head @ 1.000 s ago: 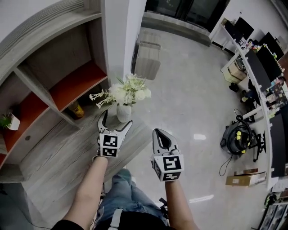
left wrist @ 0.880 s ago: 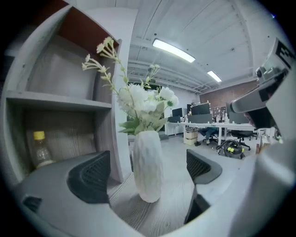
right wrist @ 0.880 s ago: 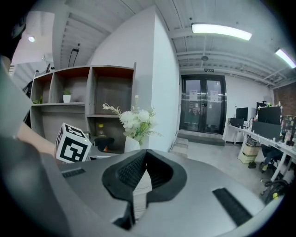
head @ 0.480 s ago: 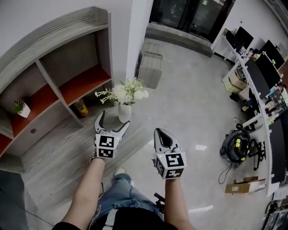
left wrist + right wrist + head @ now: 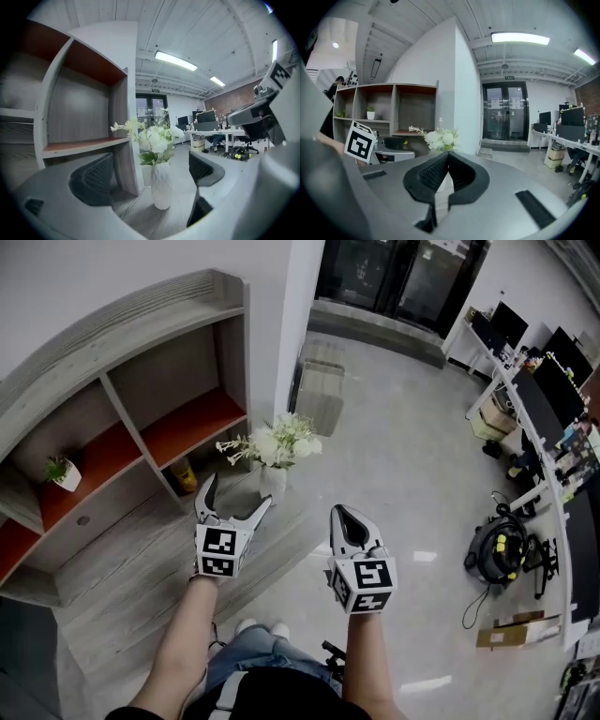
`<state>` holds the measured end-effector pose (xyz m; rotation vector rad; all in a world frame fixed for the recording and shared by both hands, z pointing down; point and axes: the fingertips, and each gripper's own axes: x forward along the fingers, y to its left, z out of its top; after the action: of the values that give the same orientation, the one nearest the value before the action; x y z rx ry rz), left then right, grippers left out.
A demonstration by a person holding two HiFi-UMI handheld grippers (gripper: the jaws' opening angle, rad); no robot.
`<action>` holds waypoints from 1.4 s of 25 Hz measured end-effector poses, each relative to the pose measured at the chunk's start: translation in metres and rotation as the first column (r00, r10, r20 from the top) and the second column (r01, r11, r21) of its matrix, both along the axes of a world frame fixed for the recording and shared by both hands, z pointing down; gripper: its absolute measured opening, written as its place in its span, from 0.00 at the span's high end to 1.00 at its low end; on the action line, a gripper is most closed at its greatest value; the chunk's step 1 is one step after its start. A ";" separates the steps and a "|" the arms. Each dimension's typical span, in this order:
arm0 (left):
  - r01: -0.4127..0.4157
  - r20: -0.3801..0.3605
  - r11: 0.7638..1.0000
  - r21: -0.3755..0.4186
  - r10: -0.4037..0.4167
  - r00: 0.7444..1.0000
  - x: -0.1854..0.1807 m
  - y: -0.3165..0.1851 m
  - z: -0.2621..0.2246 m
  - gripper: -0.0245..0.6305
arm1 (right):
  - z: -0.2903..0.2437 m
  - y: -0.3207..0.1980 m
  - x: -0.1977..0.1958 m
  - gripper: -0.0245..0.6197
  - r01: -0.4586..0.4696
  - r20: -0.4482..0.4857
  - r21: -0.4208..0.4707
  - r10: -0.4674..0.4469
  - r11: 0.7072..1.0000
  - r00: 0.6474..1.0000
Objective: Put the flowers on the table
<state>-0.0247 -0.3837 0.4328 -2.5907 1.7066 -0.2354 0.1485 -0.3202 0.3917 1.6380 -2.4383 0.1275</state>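
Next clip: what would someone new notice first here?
The white flowers in a white vase, standing on the grey ledge at the foot of the shelf unit, draw the eye first. The left tool points at the vase with jaws wide apart; the right tool is shut, off to the side.

Vase (image 5: 273, 481) largely behind right tongs (image 5: 446, 157) in right gripper view

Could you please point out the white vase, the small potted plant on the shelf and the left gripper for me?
white vase (image 5: 161, 187): left gripper view, middle of its body.
small potted plant (image 5: 67, 481): head view, on its white pot.
left gripper (image 5: 239, 490): head view, midway between its open fingertips.
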 end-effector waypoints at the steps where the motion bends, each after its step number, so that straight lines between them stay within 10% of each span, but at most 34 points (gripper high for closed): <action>1: 0.003 -0.010 1.000 0.005 -0.002 1.000 -0.004 0.001 -0.005 0.20 | -0.004 0.000 -0.003 0.94 -0.008 0.007 0.009 0.008 1.000 1.000; 24: -0.067 -0.014 0.977 0.204 0.071 0.997 -0.039 0.027 -0.130 0.22 | -0.104 0.016 -0.037 0.94 -0.053 -0.003 0.213 0.054 0.976 0.999; 28: -0.062 -0.009 0.964 0.258 0.067 0.998 -0.042 0.029 -0.151 0.37 | -0.119 0.015 -0.035 0.94 -0.062 -0.010 0.246 0.066 0.967 0.998; 35: -0.013 -0.028 0.952 0.305 0.022 0.999 -0.053 0.036 -0.170 0.94 | -0.139 0.019 -0.036 0.94 -0.057 -0.011 0.292 0.063 0.955 0.998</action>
<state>-0.0781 -0.3479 0.2625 -2.3928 1.5824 0.0659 0.1129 -0.3015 0.2528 1.8191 -2.4878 -0.2516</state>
